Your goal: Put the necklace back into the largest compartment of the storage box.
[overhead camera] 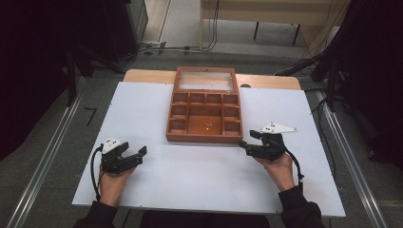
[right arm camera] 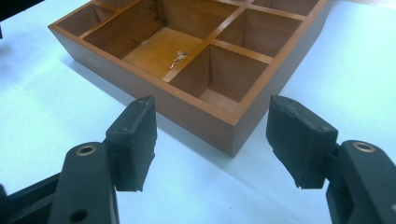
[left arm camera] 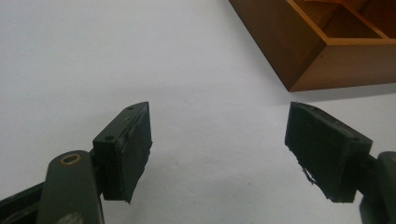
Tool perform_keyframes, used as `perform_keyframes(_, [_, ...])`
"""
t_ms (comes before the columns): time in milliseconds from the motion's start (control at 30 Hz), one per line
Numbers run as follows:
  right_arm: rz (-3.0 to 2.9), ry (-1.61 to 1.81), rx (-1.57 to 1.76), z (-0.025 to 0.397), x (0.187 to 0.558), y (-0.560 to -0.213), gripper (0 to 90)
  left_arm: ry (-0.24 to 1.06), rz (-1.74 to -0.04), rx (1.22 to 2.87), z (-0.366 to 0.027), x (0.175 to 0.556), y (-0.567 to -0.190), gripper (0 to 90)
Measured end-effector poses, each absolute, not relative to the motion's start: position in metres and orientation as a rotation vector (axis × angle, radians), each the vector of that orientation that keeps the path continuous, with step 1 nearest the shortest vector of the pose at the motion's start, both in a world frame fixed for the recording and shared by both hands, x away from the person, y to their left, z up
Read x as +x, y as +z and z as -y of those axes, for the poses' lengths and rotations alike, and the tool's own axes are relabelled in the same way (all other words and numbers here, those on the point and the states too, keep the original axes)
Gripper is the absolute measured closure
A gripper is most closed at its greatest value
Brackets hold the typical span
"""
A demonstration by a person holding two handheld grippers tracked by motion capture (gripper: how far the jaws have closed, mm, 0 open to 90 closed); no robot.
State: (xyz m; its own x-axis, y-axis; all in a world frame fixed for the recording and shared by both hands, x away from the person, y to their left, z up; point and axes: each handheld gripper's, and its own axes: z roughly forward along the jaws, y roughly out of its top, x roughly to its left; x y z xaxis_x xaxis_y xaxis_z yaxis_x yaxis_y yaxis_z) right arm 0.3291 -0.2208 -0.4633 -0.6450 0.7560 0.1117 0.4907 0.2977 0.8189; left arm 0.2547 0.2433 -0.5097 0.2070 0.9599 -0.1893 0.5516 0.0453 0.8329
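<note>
Claws: left claw [overhead camera: 139, 154] at 7 o'clock and right claw [overhead camera: 245, 144] at 4 o'clock of the wooden compartment box [overhead camera: 205, 114], both jaws spread wide, empty. Box sits lid-open mid white counter [overhead camera: 190, 175]; grey floor [overhead camera: 57, 156] around.

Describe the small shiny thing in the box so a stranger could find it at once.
On the white table stands an open wooden box split into compartments, its glass lid tipped back. Small cells line the left, right and far sides around one large central compartment at the near edge. The small shiny thing lies on that compartment's floor, near its right wall; every other cell looks empty.
</note>
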Motion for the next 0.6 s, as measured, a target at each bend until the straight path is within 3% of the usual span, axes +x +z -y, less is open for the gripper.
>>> perform_keyframes(600, [-2.241,1.267,1.147,0.237,0.316,-0.467,32.2,0.597,-1.452,1.613,-0.244,0.254,-0.509,23.3])
